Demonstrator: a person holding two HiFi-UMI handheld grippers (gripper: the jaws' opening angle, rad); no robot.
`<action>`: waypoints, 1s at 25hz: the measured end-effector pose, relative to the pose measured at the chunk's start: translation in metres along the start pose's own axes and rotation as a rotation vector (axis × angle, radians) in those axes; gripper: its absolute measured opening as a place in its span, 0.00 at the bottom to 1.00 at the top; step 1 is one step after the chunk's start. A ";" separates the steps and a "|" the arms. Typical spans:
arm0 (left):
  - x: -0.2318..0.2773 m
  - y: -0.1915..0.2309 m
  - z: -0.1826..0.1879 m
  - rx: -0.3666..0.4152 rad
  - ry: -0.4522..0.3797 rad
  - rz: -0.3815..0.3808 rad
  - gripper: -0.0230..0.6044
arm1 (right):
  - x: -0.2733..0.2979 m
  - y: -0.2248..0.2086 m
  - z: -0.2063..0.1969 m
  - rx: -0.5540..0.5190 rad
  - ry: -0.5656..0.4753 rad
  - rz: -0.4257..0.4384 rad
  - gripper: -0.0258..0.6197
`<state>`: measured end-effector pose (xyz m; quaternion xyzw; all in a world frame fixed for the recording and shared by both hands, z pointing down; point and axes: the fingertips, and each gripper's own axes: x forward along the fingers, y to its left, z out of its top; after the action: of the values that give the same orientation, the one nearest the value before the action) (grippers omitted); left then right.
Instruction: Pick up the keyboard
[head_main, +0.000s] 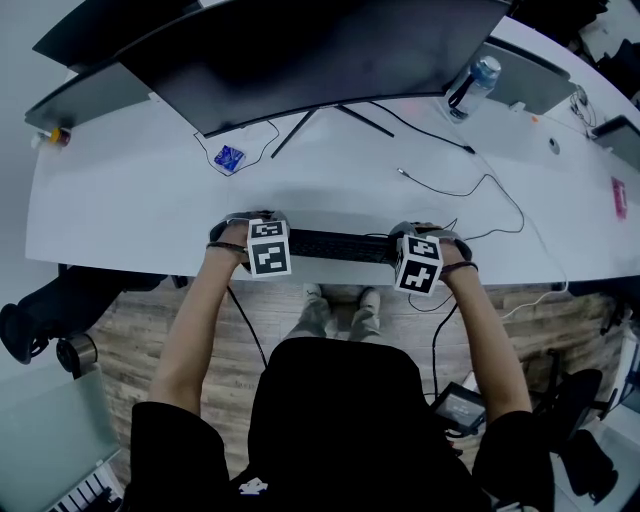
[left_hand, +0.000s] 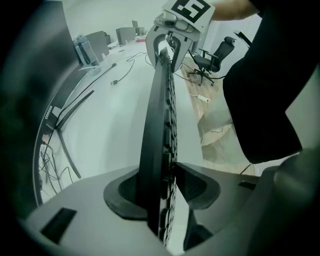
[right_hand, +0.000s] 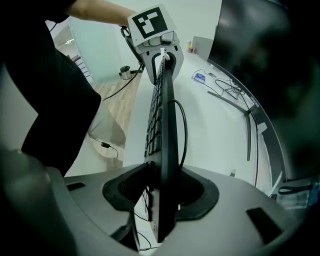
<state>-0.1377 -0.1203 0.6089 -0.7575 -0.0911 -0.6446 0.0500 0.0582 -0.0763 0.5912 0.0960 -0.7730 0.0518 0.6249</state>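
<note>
The black keyboard (head_main: 340, 245) runs along the near edge of the white desk (head_main: 130, 200), between my two grippers. It seems to stand on its long edge with the keys facing the person. In the left gripper view the keyboard (left_hand: 159, 115) is edge-on between the jaws, and my left gripper (left_hand: 160, 192) has both pads pressed on it. My right gripper (right_hand: 161, 192) clamps the other end of the keyboard (right_hand: 165, 115) the same way. From the head view the left gripper (head_main: 265, 245) and right gripper (head_main: 420, 262) both point down. Whether the keyboard is off the desk I cannot tell.
A large curved monitor (head_main: 320, 50) on a thin-legged stand fills the back of the desk. A water bottle (head_main: 475, 85) stands at the back right, a small blue object (head_main: 229, 158) at left. Cables (head_main: 470, 185) trail across the desk. An office chair (left_hand: 212, 55) stands on the wooden floor.
</note>
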 end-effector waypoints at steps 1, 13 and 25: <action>0.000 -0.001 0.000 0.004 0.001 -0.009 0.32 | 0.000 -0.001 -0.001 -0.004 0.001 -0.005 0.30; -0.003 -0.008 0.002 -0.003 0.009 -0.005 0.19 | -0.006 -0.003 0.002 -0.049 0.006 -0.023 0.26; -0.004 -0.012 0.007 -0.042 0.024 0.067 0.18 | -0.014 0.002 0.000 -0.065 0.014 -0.012 0.21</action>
<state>-0.1340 -0.1073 0.6032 -0.7532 -0.0516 -0.6533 0.0568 0.0609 -0.0736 0.5776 0.0798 -0.7694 0.0238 0.6334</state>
